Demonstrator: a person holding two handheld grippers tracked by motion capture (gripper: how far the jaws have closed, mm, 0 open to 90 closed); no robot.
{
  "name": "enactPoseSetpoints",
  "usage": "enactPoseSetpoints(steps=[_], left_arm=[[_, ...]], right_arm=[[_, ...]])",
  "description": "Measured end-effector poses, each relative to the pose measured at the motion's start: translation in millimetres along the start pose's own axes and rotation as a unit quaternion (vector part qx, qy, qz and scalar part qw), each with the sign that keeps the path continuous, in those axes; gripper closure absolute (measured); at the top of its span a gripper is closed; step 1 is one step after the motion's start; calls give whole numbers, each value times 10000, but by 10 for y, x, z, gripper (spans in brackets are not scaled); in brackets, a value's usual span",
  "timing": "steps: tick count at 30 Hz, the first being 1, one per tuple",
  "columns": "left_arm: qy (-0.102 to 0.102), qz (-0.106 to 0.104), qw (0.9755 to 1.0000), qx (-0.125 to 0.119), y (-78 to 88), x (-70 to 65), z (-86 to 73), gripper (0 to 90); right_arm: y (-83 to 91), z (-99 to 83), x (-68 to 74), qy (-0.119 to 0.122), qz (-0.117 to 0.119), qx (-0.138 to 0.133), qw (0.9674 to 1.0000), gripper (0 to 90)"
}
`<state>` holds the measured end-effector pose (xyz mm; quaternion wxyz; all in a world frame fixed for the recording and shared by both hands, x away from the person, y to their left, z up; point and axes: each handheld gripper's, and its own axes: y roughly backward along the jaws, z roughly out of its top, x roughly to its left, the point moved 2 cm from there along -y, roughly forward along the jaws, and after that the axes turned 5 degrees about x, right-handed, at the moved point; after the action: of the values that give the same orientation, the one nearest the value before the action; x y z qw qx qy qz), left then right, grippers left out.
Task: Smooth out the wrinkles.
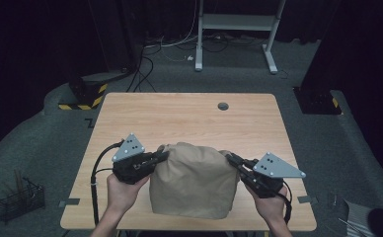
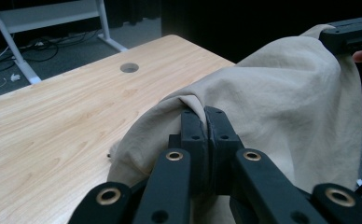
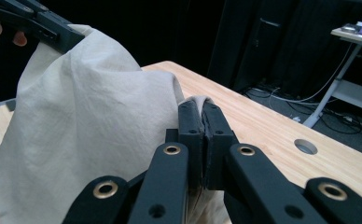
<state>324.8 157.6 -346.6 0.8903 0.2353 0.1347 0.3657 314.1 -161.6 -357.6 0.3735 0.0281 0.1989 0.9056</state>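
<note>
Left hand-held gripper (image 1: 163, 156) is clamped on the cloth's (image 1: 192, 180) left top corner, jaws pinched together on a fold. Cloth hangs between both hands over the near half of the worktop (image 1: 189, 116), bottom hem resting on it. Right hand-held gripper (image 1: 230, 158) is clamped on the right top corner the same way. I judge this a lift-and-spread: I'd keep both corners level, pull apart evenly to take out the sag, no jerks. No brands, labels or readable writing anywhere.

I see a light wooden surface (image 1: 189, 116) with a round cable hole (image 1: 223, 106) on grey carpet floor (image 1: 318, 133) — black curtains behind, a white metal desk frame (image 1: 239, 22) beyond.
</note>
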Motion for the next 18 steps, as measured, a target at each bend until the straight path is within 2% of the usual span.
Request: enactPoseSetpoints(steps=[8,18], left_arm=[[251,14,9995,198,-278,250,-100,872],[196,159,9989,401,-463,395,-71,871]], right_arm=[[-270,-144,-97,-120,-95,233,9996,878],[-436,-189,-226,-180,-272,398,9987,878]])
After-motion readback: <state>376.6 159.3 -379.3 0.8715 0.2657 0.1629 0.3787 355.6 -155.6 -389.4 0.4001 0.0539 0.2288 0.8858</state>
